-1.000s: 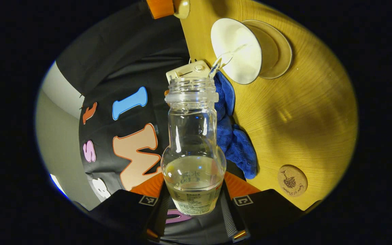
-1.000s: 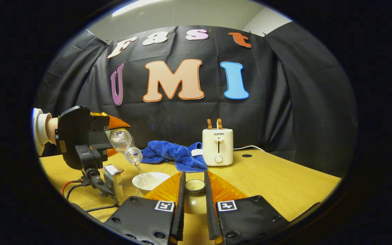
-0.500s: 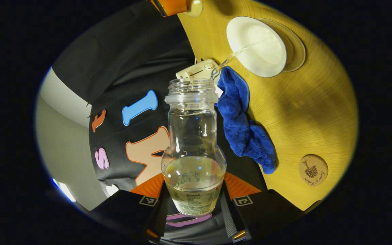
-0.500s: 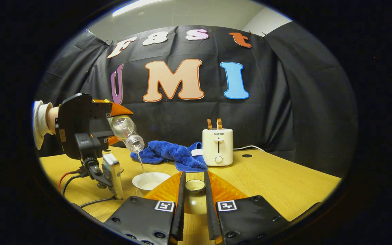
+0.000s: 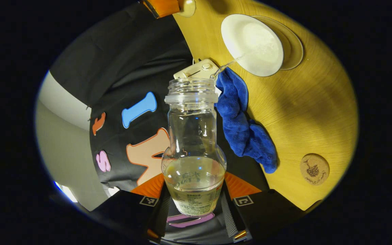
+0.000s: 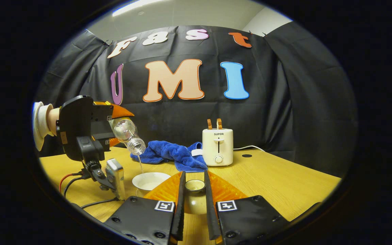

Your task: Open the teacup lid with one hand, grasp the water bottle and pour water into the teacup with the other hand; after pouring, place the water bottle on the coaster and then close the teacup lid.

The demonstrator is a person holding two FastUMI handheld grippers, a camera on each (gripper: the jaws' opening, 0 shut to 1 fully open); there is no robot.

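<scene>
My left gripper [image 5: 195, 200] is shut on a clear water bottle [image 5: 193, 143], tilted mouth-down, with a thin stream of water running from its mouth into the white teacup [image 5: 252, 44] on its saucer [image 5: 294, 51]. In the right gripper view the same bottle [image 6: 128, 135] pours into the teacup [image 6: 151, 180], with the left gripper [image 6: 114, 117] and a hand behind it. My right gripper [image 6: 195, 190] is shut on the knob of the teacup lid [image 6: 195, 186], held to the right of the cup. A round cork coaster [image 5: 314, 168] lies on the wooden table [image 5: 305, 109].
A blue cloth [image 5: 242, 126] lies bunched at the table's back edge beside a white toaster [image 6: 217, 146]. Cables [image 6: 70, 183] trail from the left gripper's rig over the table at the left.
The bottle has stayed tilted and keeps pouring; it rose a little and shifted slightly over the cup. The right gripper and the lid have not moved.
</scene>
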